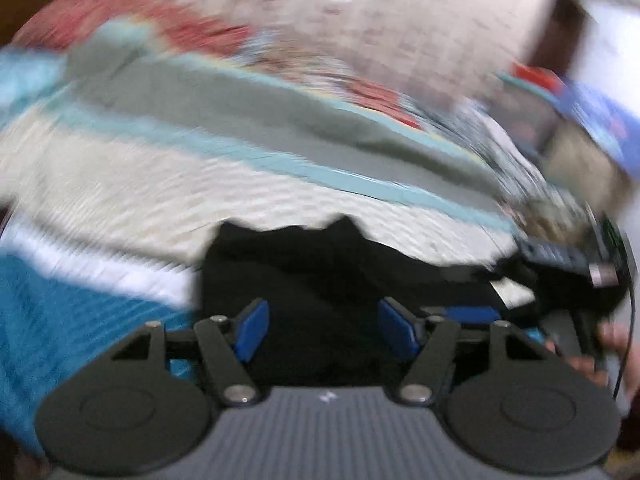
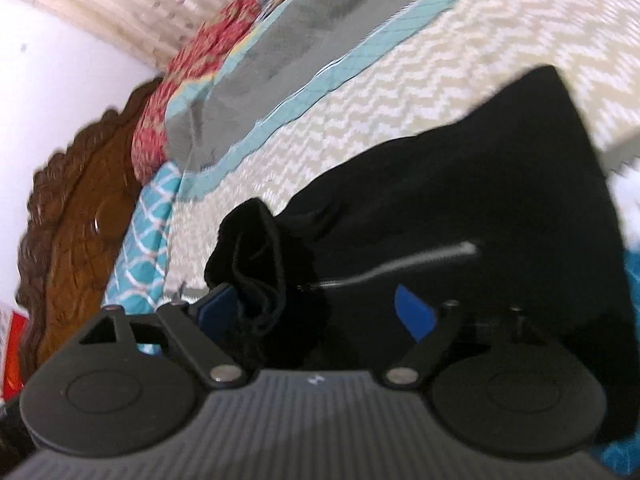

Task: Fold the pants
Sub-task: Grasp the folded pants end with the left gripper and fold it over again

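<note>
Black pants (image 2: 460, 200) lie on a bed over a beige zigzag quilt (image 2: 400, 80). In the right wrist view a bunched end of the pants with a drawstring (image 2: 250, 256) rises between the jaws of my right gripper (image 2: 316, 314). It lies close to the left blue pad (image 2: 214, 312) and well apart from the right pad, so the jaws stand wide open. The left wrist view is blurred. There my left gripper (image 1: 326, 332) hangs open over the dark cloth of the pants (image 1: 304, 272), and its pads do not press on it.
The quilt has a teal band (image 2: 328, 76) and a grey band (image 2: 304, 36). Beyond them lie a red patterned pillow (image 2: 200, 52) and a carved wooden headboard (image 2: 80, 200). A teal cloth (image 1: 60, 320) lies at the left. A person's hand (image 1: 612, 340) shows at the right edge.
</note>
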Motion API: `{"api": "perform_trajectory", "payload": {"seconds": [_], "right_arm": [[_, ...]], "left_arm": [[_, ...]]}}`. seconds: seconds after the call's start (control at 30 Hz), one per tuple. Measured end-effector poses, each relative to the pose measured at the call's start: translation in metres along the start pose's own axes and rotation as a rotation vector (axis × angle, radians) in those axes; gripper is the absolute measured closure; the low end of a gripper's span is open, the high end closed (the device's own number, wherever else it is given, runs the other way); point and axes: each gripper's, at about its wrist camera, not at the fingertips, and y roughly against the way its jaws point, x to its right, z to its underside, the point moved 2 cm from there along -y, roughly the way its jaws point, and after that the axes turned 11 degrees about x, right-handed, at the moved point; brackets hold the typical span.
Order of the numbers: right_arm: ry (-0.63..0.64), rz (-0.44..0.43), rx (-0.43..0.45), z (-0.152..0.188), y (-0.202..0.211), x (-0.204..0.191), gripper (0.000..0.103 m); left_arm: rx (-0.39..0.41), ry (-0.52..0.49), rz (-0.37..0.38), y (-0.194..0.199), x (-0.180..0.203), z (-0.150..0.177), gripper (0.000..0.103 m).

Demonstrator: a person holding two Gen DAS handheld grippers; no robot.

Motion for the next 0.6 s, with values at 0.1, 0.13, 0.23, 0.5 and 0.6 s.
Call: {"api": "perform_trajectory", "payload": {"seconds": [0.1,0.13,0.23,0.5,0.6], "right_arm": [[0.066,-0.018,-0.040,0.006,-0.022,-0.021,0.014],[0.092,-0.016,-0.059,0.010,-0.030,-0.028,0.014],[0.176,-0.018,-0.115,0.025,-0.052,-0.046,0.014],[0.393,0.017,-0.083,0.035,-0.062,-0.082,0.080],[0.381,-0.043,0.049,0.005,-0.025,-0.084,0.080]], "left_arm": [[-0.013,0.197,-0.065,0.003,-0.044,-0.003,0.041],[-0.016,0.243,-0.078,0.005,-0.054,-0.003,0.041],[-0.017,0.328,-0.104,0.008,-0.073,-0.001,0.041],[-0.027,0.331,-0.106,0.003,-0.079,-0.004,0.041],[-0.014,0.309,-0.069,-0.003,-0.069,-0.014,0.041]]}}
